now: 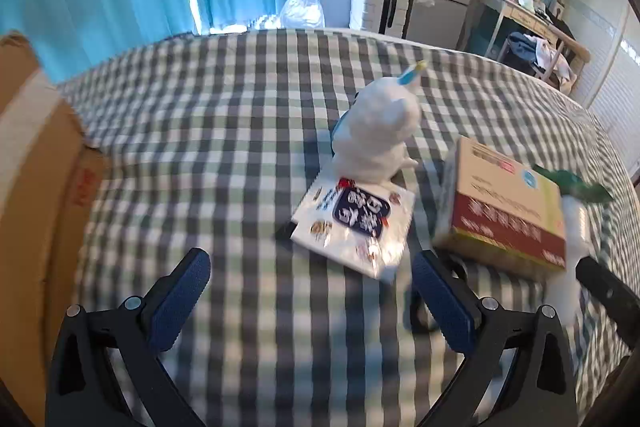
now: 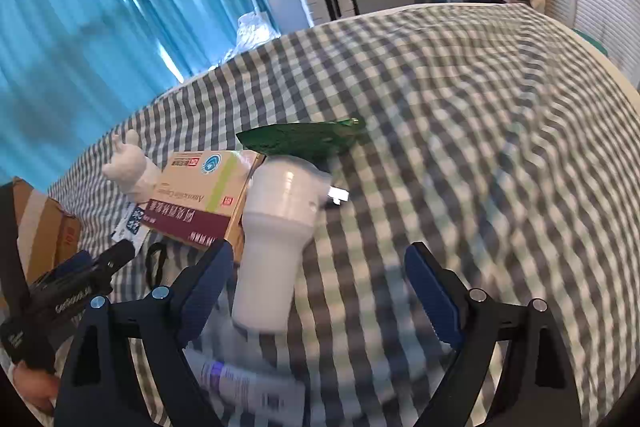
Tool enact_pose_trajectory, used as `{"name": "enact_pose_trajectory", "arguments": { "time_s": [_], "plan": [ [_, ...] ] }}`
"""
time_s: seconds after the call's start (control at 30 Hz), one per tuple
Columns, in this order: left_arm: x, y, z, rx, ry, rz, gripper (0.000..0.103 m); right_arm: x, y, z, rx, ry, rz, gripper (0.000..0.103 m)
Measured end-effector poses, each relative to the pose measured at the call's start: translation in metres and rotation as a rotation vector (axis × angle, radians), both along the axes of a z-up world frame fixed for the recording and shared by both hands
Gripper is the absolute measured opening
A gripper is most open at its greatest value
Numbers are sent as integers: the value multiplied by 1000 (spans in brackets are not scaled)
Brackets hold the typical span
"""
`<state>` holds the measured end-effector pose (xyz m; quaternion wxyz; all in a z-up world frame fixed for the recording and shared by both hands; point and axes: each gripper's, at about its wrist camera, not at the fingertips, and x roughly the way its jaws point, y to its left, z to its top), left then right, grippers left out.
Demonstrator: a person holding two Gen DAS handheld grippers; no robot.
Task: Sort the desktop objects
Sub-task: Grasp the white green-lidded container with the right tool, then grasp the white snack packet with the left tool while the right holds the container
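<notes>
Hovering over a checked bed, both sets of jaws spread wide and empty.
Left gripper (image 1: pixel 310 293) faces a snack packet (image 1: pixel 354 227); right gripper (image 2: pixel 320 291) frames a white bottle (image 2: pixel 276 247), untouched.

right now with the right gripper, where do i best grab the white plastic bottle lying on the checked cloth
Probably grip the white plastic bottle across its straight lower body, below the wider cap end, coming down from above. It lies on the checked cloth, its round sides free there, and the open right gripper already points that way.
</notes>
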<state>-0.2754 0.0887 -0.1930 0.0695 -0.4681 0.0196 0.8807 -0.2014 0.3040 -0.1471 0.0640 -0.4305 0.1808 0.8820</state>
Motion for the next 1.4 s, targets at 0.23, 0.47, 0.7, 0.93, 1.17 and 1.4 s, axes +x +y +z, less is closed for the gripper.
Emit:
{"name": "enact_pose_trajectory", "arguments": {
  "time_s": [0.23, 0.47, 0.7, 0.93, 1.17, 1.4],
  "plan": [
    [-26, 20, -22, -54, 44, -78, 103, -21, -4, -18, 41, -29, 12, 85],
    [-32, 11, -16, -41, 10, -161, 90, -24, -13, -17, 116, -39, 47, 57],
    [-20, -6, 2, 10, -47, -203, 46, -6, 5, -9, -31, -26, 47, 43],
    [3, -36, 27, 26, -62, -181, 46, 31, 2, 9, -63, -10, 55, 43],
    [45, -56, 58, 39, -68, -174, 46, 64, 4, 42, -56, 30, 36, 43],
    [83, -61, 108, 84, -6, -210, 46, 98, -10, 73, -48, 67, 43, 43]
  ]
}}
